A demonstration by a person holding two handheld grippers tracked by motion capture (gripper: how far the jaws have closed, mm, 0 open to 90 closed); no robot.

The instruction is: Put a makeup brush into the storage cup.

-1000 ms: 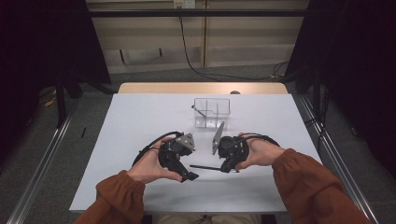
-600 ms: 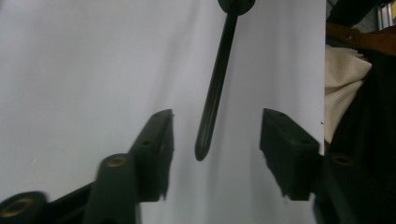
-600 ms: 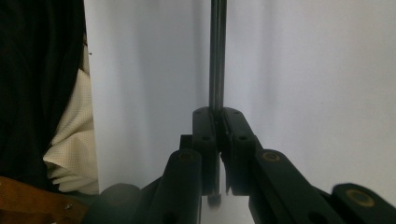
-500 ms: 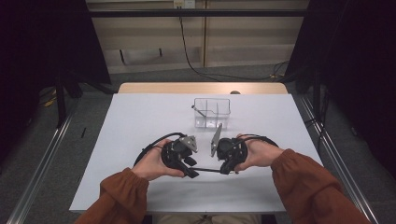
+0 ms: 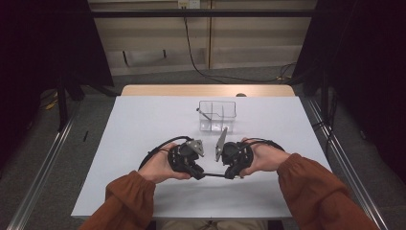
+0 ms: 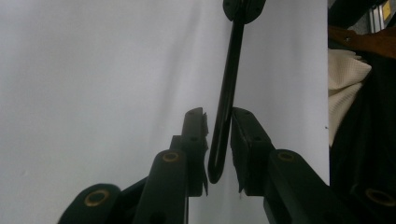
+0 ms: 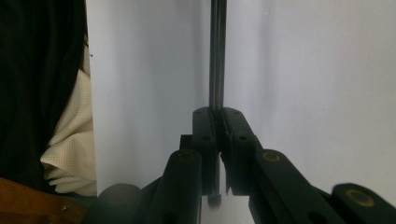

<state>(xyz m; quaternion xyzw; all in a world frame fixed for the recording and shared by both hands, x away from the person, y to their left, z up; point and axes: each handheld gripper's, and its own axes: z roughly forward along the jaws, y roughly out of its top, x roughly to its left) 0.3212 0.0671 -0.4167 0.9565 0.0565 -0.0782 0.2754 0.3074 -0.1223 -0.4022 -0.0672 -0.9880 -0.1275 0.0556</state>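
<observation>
A thin black rod-like tool (image 5: 214,175) lies level just above the white table (image 5: 143,124), between my two grippers, which face each other. My right gripper (image 5: 228,175) is shut on one end of it; in the right gripper view the rod (image 7: 217,56) runs straight out from the closed gripper (image 7: 218,111). My left gripper (image 5: 200,174) has its jaws around the other end. In the left gripper view the tool (image 6: 229,70) stands between the jaws of that gripper (image 6: 218,112). Those jaws have just been closing, and a thin gap shows at the left pad (image 6: 201,135).
A clear plastic box (image 5: 218,115) with compartments stands on the table beyond the grippers, with a thin utensil leaning in it. The person's forearms in rust-coloured sleeves (image 5: 311,191) come in from the near edge. A wooden strip (image 5: 206,90) borders the far edge.
The left gripper has shifted a little towards the right gripper and its jaws have narrowed around the tool's free end. The right gripper has stayed still, holding the tool.
</observation>
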